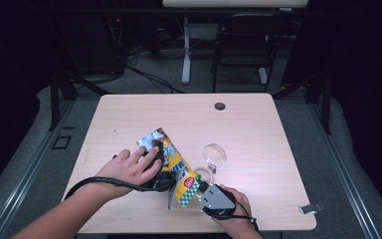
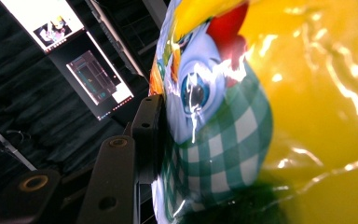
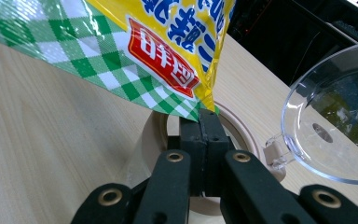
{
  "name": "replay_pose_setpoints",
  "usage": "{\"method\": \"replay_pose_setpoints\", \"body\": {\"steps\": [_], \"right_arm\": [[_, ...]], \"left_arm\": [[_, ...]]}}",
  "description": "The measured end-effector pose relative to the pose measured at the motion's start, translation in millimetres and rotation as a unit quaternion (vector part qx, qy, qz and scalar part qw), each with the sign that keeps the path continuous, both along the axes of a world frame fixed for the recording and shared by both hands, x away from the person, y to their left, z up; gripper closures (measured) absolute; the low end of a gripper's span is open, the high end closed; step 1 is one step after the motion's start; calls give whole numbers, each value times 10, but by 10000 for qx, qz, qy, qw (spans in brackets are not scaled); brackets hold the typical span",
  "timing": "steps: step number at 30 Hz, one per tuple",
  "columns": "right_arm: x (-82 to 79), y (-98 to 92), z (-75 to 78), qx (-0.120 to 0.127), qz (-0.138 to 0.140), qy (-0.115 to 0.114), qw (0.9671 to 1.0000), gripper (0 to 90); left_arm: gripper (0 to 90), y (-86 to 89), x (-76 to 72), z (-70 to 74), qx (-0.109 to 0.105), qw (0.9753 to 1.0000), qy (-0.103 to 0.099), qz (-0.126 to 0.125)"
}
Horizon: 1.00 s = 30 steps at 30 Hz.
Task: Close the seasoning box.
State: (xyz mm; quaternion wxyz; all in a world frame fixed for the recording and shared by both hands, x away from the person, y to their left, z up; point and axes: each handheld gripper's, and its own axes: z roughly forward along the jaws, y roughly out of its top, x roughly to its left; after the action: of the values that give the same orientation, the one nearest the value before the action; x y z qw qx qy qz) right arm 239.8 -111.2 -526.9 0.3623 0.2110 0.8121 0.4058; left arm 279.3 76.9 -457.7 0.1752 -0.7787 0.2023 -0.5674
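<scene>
Both grippers clamp the glossy yellow snack bag with green-checked edge (image 3: 135, 56): right gripper (image 3: 204, 122) pinches its corner below blue characters and a red logo; left gripper (image 2: 154, 135) grips beside a cartoon bird.

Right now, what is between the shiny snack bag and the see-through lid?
In the right gripper view, between the snack bag and the clear lid sits a beige ring on the table, with the right tool pinching the bag's corner.

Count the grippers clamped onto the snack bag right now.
2. The left gripper holds the snack bag near its upper, far end; the right gripper pinches the bag's near corner, beside the clear container.
</scene>
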Motion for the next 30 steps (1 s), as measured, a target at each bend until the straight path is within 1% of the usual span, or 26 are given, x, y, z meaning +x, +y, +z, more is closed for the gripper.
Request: {"method": "replay_pose_setpoints", "body": {"steps": [5,11,15,17,19,21,23,30], "right_arm": [[1,-1,-2,-1,-4,-8,10000,900],[2,-4,-9,36,-30,-19,10000,895],[11,-6,-14,73,-42,-6,10000,876],[13,-7,-15,89,-43,-17,9999,862],[10,-7,-14,97,-56,-36,9999,842],[5,-6,-12,109,-51,-57,9999,830],[1,-5,-10,63,-60,-77,9999,834],[8,4,-16,50,-104,-90,9999,836]], "left_arm": [[605,-8,-8,4,47,10000,-34,-17],[607,-14,-1,13,-9,10000,55,35],[609,-33,5,29,12,9999,100,50],[610,-37,9,33,-44,9999,122,23],[611,-57,3,45,-12,9998,172,34],[612,-74,-2,46,32,9999,141,9],[614,-83,1,53,26,9999,143,4],[619,-94,-2,76,19,9998,205,52]]}}
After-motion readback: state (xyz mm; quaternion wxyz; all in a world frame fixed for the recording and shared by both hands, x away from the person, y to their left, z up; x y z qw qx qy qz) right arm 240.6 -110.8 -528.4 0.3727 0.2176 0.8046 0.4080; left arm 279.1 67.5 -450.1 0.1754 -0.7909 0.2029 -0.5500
